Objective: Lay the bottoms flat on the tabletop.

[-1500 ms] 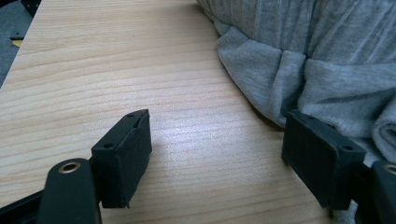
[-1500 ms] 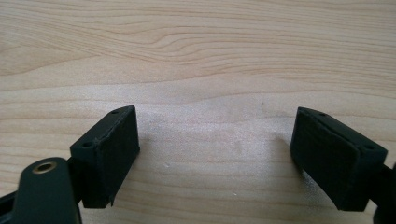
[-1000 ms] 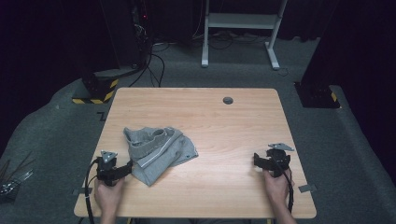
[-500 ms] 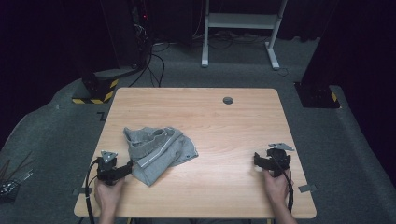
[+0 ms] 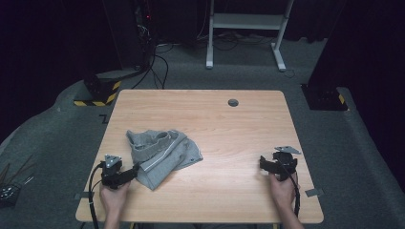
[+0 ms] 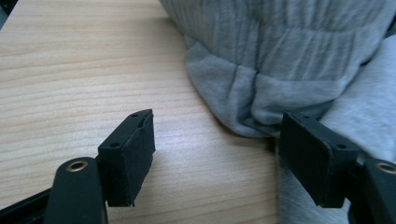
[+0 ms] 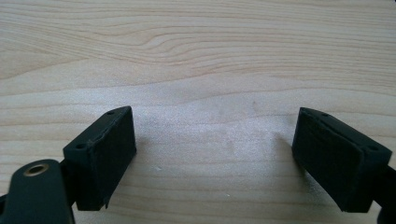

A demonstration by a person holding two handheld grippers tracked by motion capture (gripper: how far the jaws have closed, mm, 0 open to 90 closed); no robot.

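A crumpled grey garment of sweatshirt cloth lies on the wooden table, just ahead of the left gripper and slightly to the gripper's right. In the left gripper view the garment shows a ribbed, gathered hem that bulges toward the tongs; its nearest fold sits right at the tip of the right-hand jaw and seems to touch it, while the left-hand jaw stands over bare wood. The jaws of this gripper are spread wide, with the table surface showing in the gap and no cloth pinched between the pads. The jaws have just been closing slightly, yet nothing is gripped.

The right gripper rests well apart from the garment, on the far side of the table from the left one, held low over the wood by the person's right hand. In the right gripper view its jaws are also spread wide, and between and beyond them lies plain wood grain.

The person's left hand grasps the left gripper's body, a black cable looping from it toward the near table edge. Farther ahead of both tongs, near the table's far edge, sits a small round dark grommet. Beyond the table stand a white metal frame and a yellow-and-black striped base on the grey floor.
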